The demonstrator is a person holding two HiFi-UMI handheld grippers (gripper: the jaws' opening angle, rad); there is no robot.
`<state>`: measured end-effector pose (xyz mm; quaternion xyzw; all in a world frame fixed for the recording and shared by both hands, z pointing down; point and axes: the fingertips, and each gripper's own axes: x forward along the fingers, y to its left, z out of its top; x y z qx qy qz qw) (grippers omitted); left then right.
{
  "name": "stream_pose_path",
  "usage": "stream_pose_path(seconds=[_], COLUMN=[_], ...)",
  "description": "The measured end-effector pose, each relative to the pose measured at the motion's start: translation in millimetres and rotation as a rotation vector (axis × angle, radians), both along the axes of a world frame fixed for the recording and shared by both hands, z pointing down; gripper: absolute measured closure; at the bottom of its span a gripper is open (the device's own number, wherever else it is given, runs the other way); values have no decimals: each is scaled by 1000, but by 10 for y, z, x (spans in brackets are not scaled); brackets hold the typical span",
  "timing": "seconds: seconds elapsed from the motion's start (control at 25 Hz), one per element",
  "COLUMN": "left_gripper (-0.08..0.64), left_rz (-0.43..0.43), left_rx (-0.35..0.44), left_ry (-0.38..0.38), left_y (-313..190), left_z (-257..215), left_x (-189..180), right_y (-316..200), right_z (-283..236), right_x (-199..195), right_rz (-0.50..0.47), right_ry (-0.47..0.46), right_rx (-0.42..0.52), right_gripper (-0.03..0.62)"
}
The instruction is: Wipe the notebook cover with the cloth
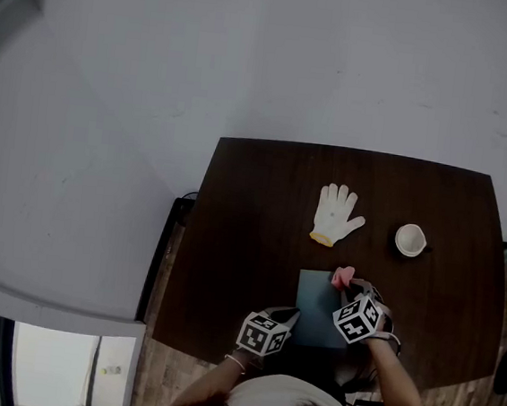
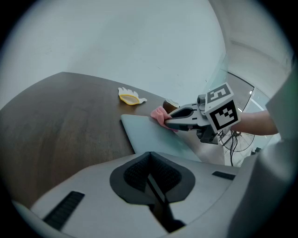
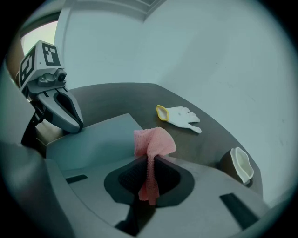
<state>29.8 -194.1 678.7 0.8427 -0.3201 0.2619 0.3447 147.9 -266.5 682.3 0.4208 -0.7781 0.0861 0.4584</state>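
Cloth [image 3: 154, 141] is clamped in right gripper [image 3: 149, 173] at the notebook [image 1: 316, 320] far corner, left gripper [image 2: 150, 163] is closed, empty, at its left edge; wiping judged barely begun.

Dark wooden table [image 1: 231, 240], white glove [image 1: 336, 214] lying flat, small white cup [image 1: 410, 239] near it

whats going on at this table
A person holds a gripper in each hand over a dark table. The right gripper is shut on a pink cloth at the far right corner of a grey notebook. The left gripper, shut and empty, is by the notebook's near left edge. A white glove and a cup lie farther back.
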Motion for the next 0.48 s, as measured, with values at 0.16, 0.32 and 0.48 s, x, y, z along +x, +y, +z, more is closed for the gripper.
stream_pose_path(seconds=[0.16,0.32,0.48], left_gripper=[541,541,541], left_rz=[1,2,1], left_rx=[2,-2,-5], left_ry=[-2,0,0], left_y=[6,13,14], left_z=[6,7,6], left_x=[-7,-13,-8], right_y=[28,79,86], right_z=[9,-17,-118], right_x=[127,230,297], right_rz=[66,106,150], right_ry=[-5,12,-14], right_rx=[-16,-15,11], right_gripper=[548,548,548])
